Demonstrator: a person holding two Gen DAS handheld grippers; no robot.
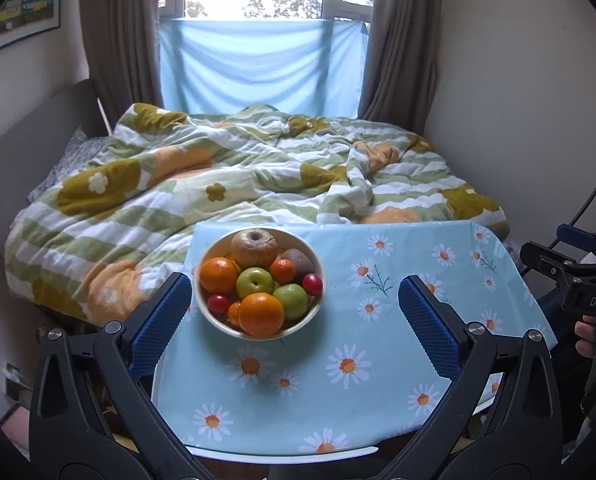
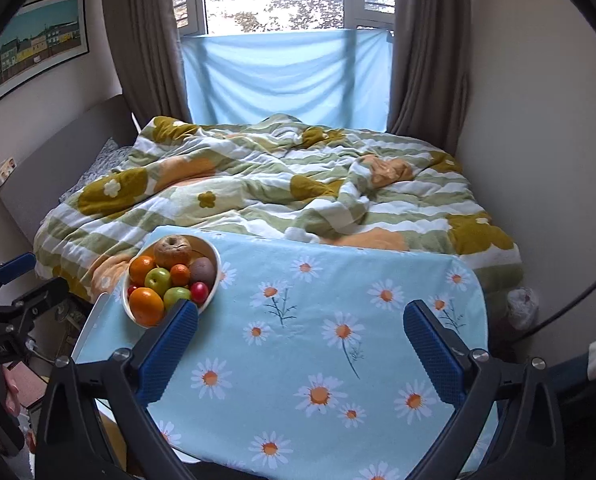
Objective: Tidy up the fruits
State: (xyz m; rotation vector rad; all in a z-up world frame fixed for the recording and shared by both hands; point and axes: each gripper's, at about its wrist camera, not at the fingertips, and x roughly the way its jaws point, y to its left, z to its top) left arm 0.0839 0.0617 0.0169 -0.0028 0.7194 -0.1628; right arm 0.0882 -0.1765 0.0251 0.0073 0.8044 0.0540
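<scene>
So the landmark here is the white fruit bowl (image 1: 260, 330), sitting on a table covered with a daisy-print tablecloth (image 1: 337, 396), near the cloth's far edge, with a bed and its flowery duvet (image 1: 170, 196) right behind it.

The left gripper (image 1: 296, 320) hovers level above the cloth, just in front of the bowl, pointing forward at it. Its blue-padded fingers (image 1: 160, 326) are spread wide with nothing between them; the left one sits just beside the bowl's near-left rim.

The right gripper (image 2: 299, 346) floats off to the right of the bowl, also aimed forward over the cloth, jaws gaping and holding nothing. Its left finger overlaps the bowl's near-right rim in the right wrist view; can't tell if it touches.

All the fruit is piled in the bowl: a brownish apple (image 1: 254, 247) at the back, a big orange (image 1: 261, 314) in front, two green apples (image 1: 254, 282) in the middle, a second orange (image 1: 219, 275) on the left, a small tangerine (image 1: 282, 271), a brown kiwi-looking fruit (image 1: 299, 260) and a couple of small red fruits (image 1: 312, 284).
</scene>
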